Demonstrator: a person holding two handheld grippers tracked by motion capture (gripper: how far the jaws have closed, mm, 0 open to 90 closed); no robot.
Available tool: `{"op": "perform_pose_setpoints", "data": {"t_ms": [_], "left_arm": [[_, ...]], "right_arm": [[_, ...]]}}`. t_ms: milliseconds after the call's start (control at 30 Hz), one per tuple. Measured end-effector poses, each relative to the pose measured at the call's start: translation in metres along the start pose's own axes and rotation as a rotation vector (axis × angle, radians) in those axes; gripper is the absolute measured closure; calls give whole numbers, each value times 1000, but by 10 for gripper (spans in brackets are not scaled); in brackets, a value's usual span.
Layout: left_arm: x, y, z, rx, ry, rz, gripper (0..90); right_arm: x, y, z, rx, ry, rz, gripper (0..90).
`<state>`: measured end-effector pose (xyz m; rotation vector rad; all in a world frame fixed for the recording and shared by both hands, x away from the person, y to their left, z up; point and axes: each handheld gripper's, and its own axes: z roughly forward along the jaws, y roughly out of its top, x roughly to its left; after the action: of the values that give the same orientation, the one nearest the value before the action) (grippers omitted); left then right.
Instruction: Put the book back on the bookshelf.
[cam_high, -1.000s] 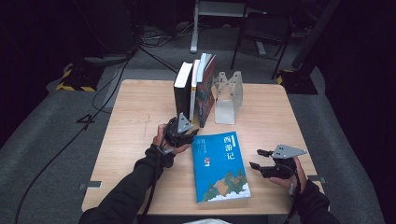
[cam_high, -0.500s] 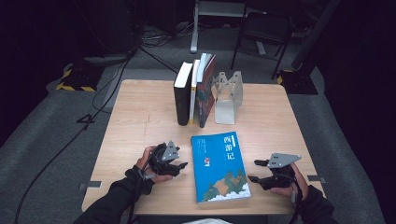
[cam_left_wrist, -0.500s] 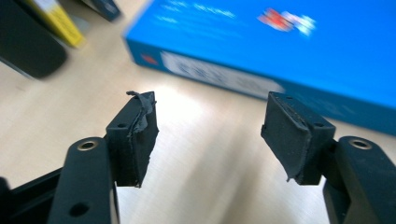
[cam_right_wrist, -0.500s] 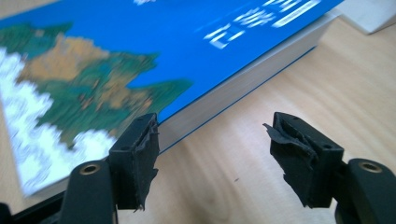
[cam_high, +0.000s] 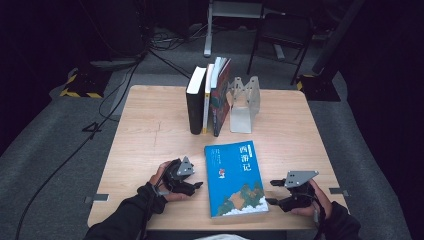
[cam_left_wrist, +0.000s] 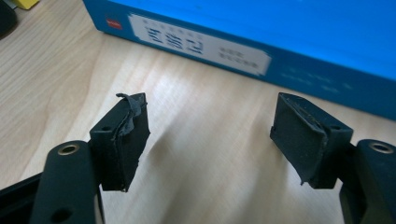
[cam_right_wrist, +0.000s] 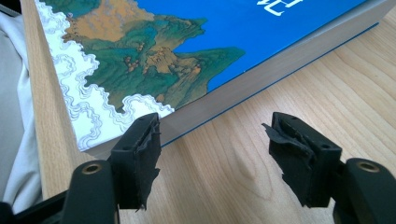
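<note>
A blue book (cam_high: 235, 176) with a painted landscape on its cover lies flat on the wooden table (cam_high: 150, 125), near the front edge. My left gripper (cam_high: 192, 186) rests on the table just left of the book's spine (cam_left_wrist: 261, 51), open, with bare wood between its pads. My right gripper (cam_high: 272, 192) sits at the book's lower right corner (cam_right_wrist: 187, 93), open and apart from the page edge, holding nothing.
Three books (cam_high: 207, 97) stand upright at the back of the table against a pale metal bookend (cam_high: 243, 102). Beyond the table are a dark floor, cables and chair legs. The table's front edge (cam_right_wrist: 44, 121) is close to the book.
My left gripper has pulled back from the middle of the table toward the front and now lies beside the book's spine. My right gripper has dropped slightly toward the book's lower right corner.
</note>
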<state>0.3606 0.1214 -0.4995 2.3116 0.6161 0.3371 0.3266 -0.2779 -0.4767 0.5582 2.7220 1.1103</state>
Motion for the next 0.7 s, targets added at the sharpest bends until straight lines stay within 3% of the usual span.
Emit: {"op": "perform_pose_setpoints", "data": {"t_ms": [233,300,533,633,700], "left_arm": [[14,13,16,-5,33,-19,264],[21,14,19,-8,32,-49,255],[37,19,25,-8,33,-75,249],[39,23,30,-11,29,-78,292],[39,36,41,-20,37,-35,343]], "right_arm": [[0,-3,3,48,24,-18,348],[3,-2,7,70,26,-40,356],[1,-3,7,52,33,-40,354],[3,-2,6,33,61,-47,346],[7,1,8,41,65,-68,342]]}}
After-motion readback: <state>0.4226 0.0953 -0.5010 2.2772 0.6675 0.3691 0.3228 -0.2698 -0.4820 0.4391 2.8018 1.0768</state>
